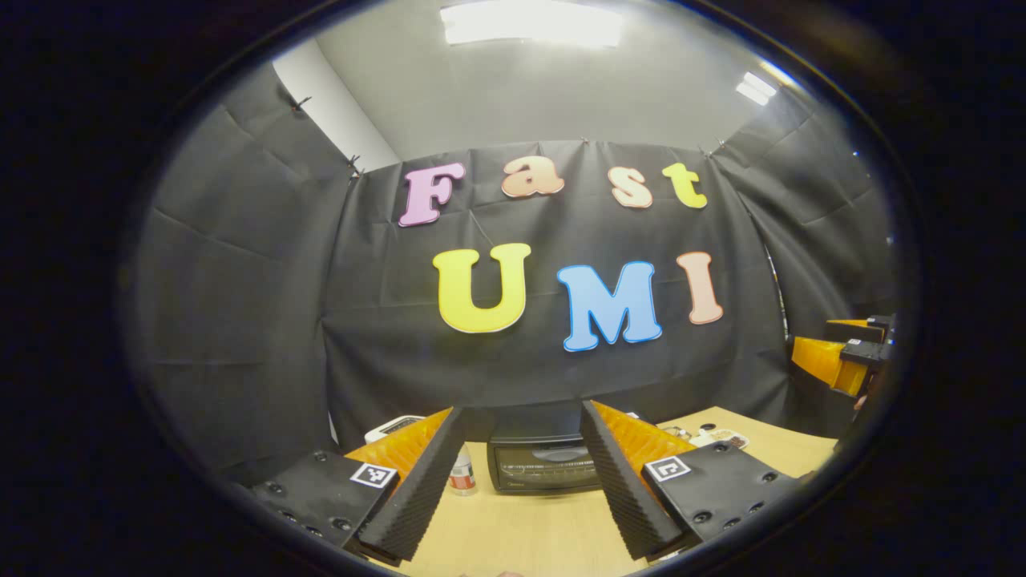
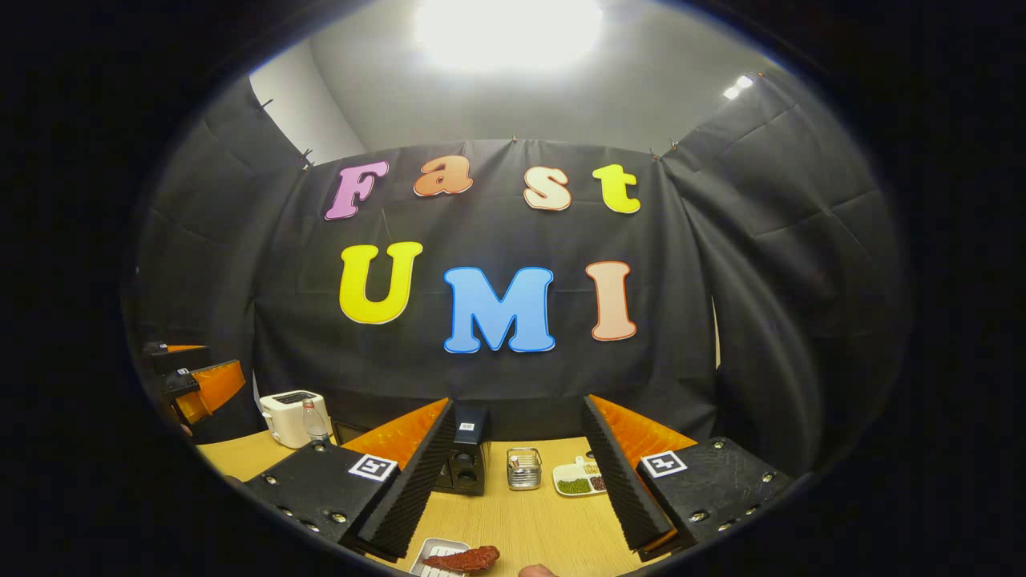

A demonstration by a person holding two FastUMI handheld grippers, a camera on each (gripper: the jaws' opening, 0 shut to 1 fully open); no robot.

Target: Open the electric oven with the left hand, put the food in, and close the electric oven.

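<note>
Oven (image 1: 545,465), a dark countertop unit with its door closed, stands at the far side of the wooden tabletop (image 1: 521,537), straight ahead of the left gripper (image 1: 521,481) and framed between its two fingers, well apart from them. That gripper is spread wide and holds nothing. A small bottle (image 1: 462,474) stands just left of the oven, near the left finger. In the right gripper view, the food (image 2: 465,558), a reddish-brown piece, lies on a small white tray (image 2: 433,553) at the near edge of the tabletop, below and just ahead of the right gripper (image 2: 517,481), which is also spread and empty. Farther back stand a white toaster (image 2: 292,417), a metal cup (image 2: 523,469) and a white plate (image 2: 577,479).
</note>
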